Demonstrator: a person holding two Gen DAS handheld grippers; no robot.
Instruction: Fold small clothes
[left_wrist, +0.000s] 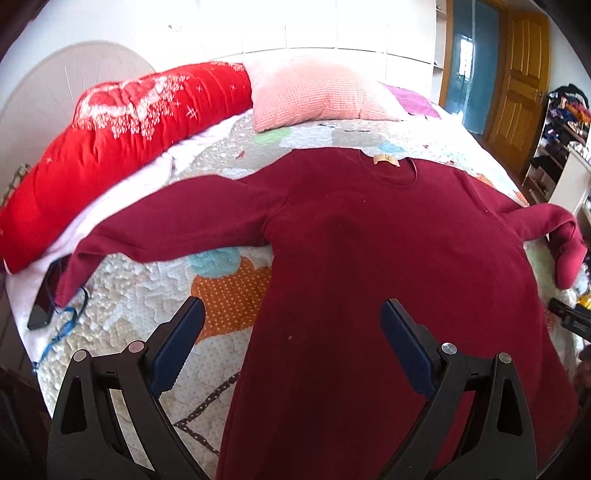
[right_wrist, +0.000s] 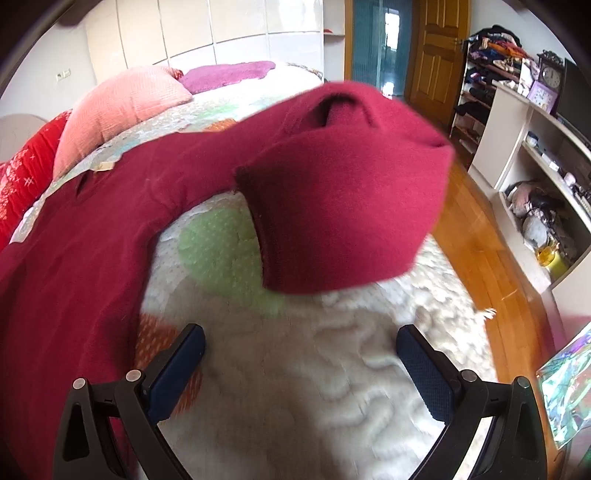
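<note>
A dark red long-sleeved top (left_wrist: 369, 258) lies flat on the quilted bed (left_wrist: 147, 288), collar toward the pillows, both sleeves spread out. My left gripper (left_wrist: 291, 317) hovers open over the top's lower left edge, nothing between its fingers. In the right wrist view the top's right sleeve (right_wrist: 332, 192) is doubled over near the bed's right edge, its cuff end bunched and raised. My right gripper (right_wrist: 301, 343) stands open just short of that sleeve, over bare quilt (right_wrist: 295, 369).
A red bolster (left_wrist: 110, 147) and pink pillow (left_wrist: 317, 96) lie at the head of the bed. A dark phone (left_wrist: 46, 295) and blue cord (left_wrist: 66, 325) lie by the left sleeve cuff. Right of the bed are wooden floor (right_wrist: 480, 258), shelves (right_wrist: 535, 166) and a door (right_wrist: 436, 48).
</note>
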